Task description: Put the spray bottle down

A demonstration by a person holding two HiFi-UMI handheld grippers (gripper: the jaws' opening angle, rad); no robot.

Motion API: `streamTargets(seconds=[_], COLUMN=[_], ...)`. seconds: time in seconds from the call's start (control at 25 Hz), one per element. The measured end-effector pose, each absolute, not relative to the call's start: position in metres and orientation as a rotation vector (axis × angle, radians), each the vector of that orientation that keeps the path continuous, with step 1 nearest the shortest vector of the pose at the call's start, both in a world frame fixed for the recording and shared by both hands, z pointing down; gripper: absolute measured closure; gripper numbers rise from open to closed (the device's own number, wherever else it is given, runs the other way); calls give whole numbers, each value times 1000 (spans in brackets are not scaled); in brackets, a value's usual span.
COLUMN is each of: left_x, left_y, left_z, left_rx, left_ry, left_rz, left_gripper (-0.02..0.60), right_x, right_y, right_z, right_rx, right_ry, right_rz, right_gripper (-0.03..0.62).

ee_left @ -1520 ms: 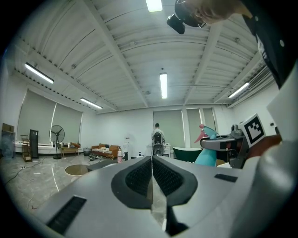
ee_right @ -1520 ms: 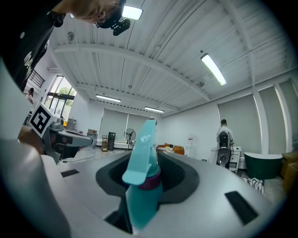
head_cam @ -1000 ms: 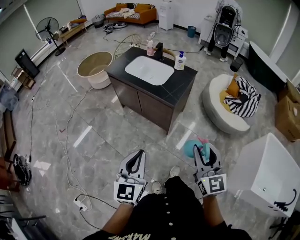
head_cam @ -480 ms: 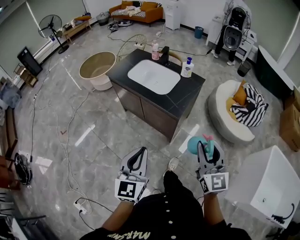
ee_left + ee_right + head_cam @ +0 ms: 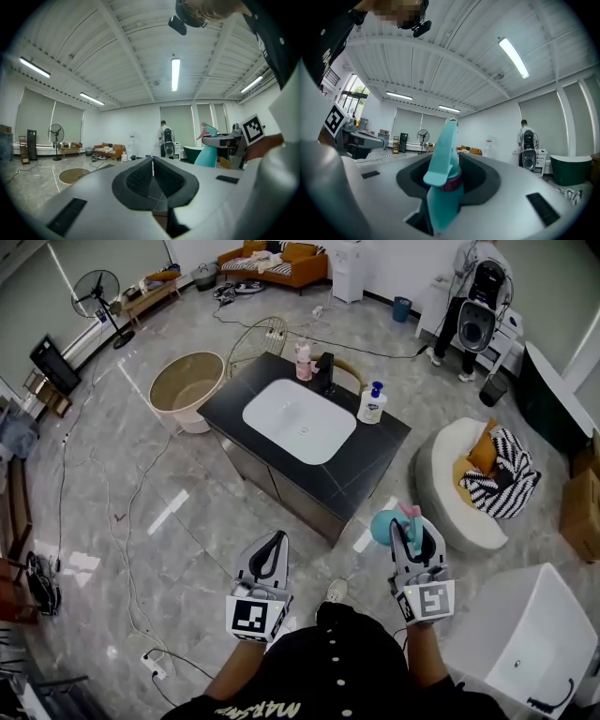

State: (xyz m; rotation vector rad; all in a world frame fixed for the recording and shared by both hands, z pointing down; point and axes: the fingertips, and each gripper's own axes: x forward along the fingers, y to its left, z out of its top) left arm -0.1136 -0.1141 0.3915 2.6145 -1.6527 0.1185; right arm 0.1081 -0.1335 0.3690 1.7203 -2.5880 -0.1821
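Gripping the spray bottle (image 5: 385, 527) by its neck, our right hand-held gripper (image 5: 412, 530) holds it upright over the marble floor (image 5: 187, 512), near the black tabletop (image 5: 370, 460) with sink (image 5: 298, 420), faucet (image 5: 326, 372) and soap (image 5: 372, 405). Our left hand-held gripper (image 5: 275, 542) is pinched together, empty. A round white chair (image 5: 442, 476) stands to the right.

Open floor (image 5: 178, 521) ahead, sink cabinet (image 5: 281, 486) blocking beyond
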Motion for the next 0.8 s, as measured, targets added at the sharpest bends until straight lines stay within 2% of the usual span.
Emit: streamTargets(seconds=[0.44,0.8], left_x=[-71,-66], left_y=[-204,-254], left_z=[385,405], left_rx=[2596,2574], left_ry=[-1680,-1656], left_rz=[114,163], left_gripper=[565,566], right_x=[140,148], right_y=[-228,-277], right_z=[368,391], right_rx=[1668,1680], right_ry=[-2624,-2590], right_rz=[-170,-117], right_gripper=[468,468])
